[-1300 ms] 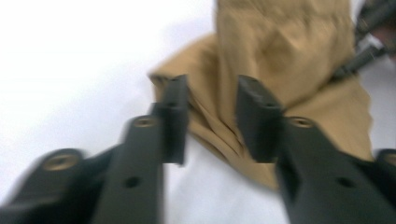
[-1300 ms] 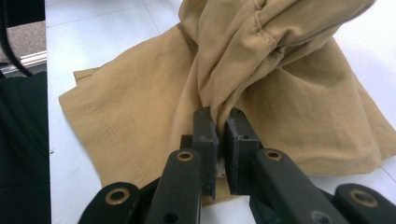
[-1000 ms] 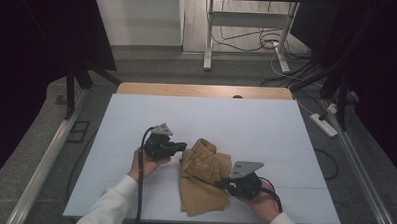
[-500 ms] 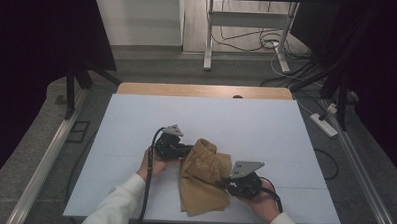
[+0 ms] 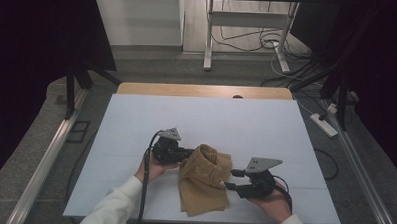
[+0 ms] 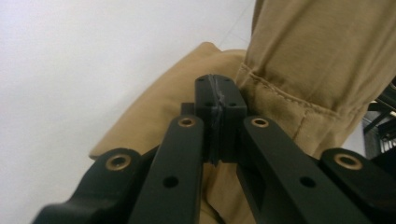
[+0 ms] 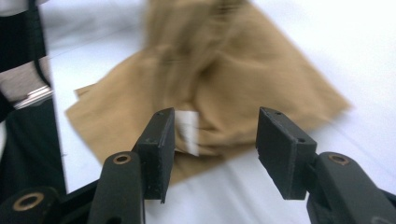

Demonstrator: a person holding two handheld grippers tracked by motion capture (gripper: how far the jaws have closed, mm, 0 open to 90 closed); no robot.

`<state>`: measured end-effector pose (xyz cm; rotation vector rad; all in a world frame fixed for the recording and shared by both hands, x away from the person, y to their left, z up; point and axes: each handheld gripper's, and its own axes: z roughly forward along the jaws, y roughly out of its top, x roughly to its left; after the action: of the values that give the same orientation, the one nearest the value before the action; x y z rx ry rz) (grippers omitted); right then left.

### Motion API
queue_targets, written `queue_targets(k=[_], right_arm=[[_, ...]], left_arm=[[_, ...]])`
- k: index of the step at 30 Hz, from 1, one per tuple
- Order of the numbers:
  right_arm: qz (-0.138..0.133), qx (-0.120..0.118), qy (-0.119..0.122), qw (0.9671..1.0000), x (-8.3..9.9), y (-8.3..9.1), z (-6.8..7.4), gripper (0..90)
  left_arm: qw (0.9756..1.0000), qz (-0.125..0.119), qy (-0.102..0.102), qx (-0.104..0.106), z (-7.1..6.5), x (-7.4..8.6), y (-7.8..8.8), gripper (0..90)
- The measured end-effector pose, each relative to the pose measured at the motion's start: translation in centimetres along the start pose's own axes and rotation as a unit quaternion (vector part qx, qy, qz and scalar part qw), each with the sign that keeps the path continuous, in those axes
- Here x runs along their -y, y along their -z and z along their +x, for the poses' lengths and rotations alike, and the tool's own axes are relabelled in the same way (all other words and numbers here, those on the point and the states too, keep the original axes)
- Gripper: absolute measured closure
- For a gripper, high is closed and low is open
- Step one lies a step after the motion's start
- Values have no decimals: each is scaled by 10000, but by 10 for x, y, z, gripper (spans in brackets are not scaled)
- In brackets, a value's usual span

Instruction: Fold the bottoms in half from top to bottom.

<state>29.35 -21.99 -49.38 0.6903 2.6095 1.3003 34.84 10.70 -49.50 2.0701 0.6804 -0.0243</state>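
Note:
A tan cloth (image 5: 203,192) lies crumpled on the white table (image 5: 211,117) near its front edge, bunched up at its far end. My left gripper (image 5: 189,152) is at the cloth's upper left edge. In the left gripper view the gripper (image 6: 219,93) is shut, its pads pressed together right beside a stitched hem of the cloth (image 6: 299,56), with no fabric showing between them. My right gripper (image 5: 230,179) is at the cloth's right edge. In the right gripper view it (image 7: 215,121) stands open before the blurred cloth (image 7: 243,70), a white tag (image 7: 187,133) near one pad.
A wooden strip (image 5: 202,90) runs along the table's far edge. Beyond it stand metal frame legs (image 5: 208,37) among floor cables, and a power strip (image 5: 325,125) lies on the floor at the right. Bare white table surface spreads behind and to both sides of the cloth.
My left gripper has moved right and slightly nearer, up to the cloth's edge. The right gripper has stayed at the cloth's right side; its view is blurred by motion.

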Motion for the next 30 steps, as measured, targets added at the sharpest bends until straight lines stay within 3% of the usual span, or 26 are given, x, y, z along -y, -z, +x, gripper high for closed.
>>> queue_targets(k=[6,14,20,27,30], right_arm=[[15,232,-291,9993,1,6,-17,459],[145,327,-355,9987,-3,-4,-24,436],[59,330,-404,9986,-11,-8,-26,434],[107,267,-265,9992,-25,-19,-21,403],[208,243,-222,9992,-30,-26,-20,390]], left_arm=[[9999,33,-83,82,-9,5,9,877],[9991,189,-312,231,-23,17,19,834],[9995,137,-200,-216,-19,21,24,707],[9966,251,-241,-744,-16,20,19,494],[9961,293,-199,-813,-13,21,19,444]])
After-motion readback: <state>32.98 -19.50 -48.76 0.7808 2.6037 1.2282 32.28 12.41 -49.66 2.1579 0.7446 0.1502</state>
